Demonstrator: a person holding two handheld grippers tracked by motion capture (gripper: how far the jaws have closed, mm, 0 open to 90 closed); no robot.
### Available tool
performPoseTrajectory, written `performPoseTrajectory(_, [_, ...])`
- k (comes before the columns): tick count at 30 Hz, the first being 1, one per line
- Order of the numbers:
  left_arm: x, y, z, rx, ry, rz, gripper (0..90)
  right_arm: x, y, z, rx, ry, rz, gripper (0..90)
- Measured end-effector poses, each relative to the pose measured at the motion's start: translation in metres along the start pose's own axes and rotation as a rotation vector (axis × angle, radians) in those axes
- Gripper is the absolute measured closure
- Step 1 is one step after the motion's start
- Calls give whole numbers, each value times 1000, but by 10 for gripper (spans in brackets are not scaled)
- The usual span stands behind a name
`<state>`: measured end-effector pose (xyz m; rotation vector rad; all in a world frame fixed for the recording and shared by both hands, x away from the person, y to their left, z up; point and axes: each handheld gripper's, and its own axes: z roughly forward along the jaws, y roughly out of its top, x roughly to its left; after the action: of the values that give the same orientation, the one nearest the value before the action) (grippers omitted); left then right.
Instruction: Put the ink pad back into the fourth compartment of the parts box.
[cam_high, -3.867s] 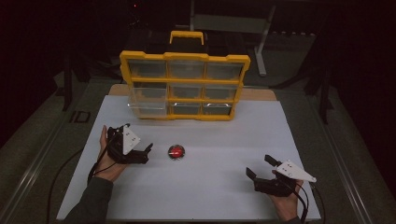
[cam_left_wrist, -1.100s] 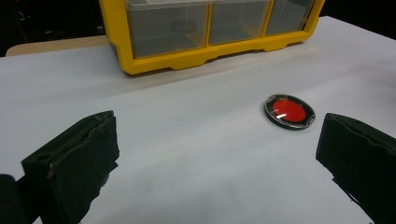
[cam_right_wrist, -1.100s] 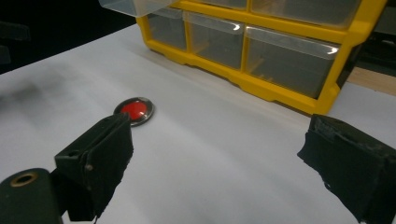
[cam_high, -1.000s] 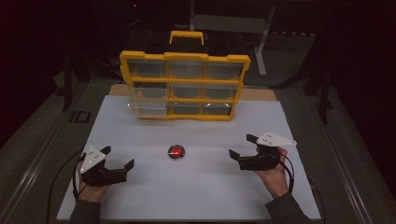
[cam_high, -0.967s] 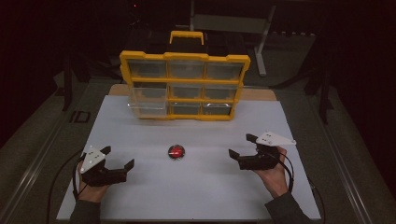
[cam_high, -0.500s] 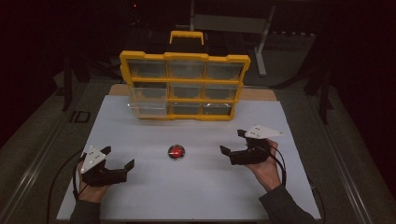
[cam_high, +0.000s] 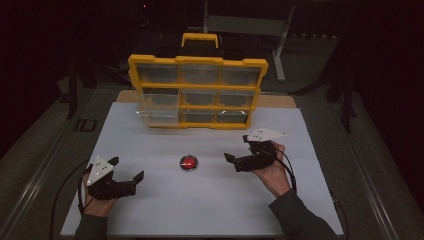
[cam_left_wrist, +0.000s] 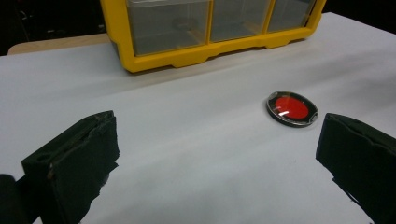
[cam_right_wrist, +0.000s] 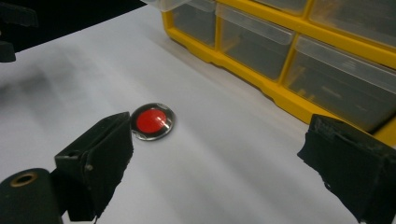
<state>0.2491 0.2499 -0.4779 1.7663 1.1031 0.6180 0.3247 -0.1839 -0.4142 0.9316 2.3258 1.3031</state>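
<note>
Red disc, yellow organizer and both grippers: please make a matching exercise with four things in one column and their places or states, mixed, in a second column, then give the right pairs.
Things:
1. red disc
2. organizer
3. left gripper
4. right gripper

Places or states:
A. stands at the far edge of the white mat
B. open, near the mat's front left corner
C. lies flat in the mat's middle
D. open, just right of the disc

Pairs: 1-C, 2-A, 3-B, 4-D

I see a yellow organizer frame (cam_high: 197, 62) with clear, colourless drawers (cam_high: 159, 74). The disc (cam_high: 189, 162) is red with a dark rim and clear cover. The table sheet (cam_high: 200, 200) is plain white. Both gripper bodies are black; their top plates (cam_high: 265, 134) are light grey.
</note>
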Motion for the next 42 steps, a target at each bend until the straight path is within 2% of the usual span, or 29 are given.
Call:
performPoseTrajectory(19, [0,0,0,0,-2,-1,0,15,28,29,37,35,-69,77])
performPoseTrajectory(33, [1,-1,0,2,-4,0,0,25,39,53,83,59,-105,77])
performPoseTrajectory(42, [0,-1,1,5,-7,1,0,32,41,70,109,75,-111,77])
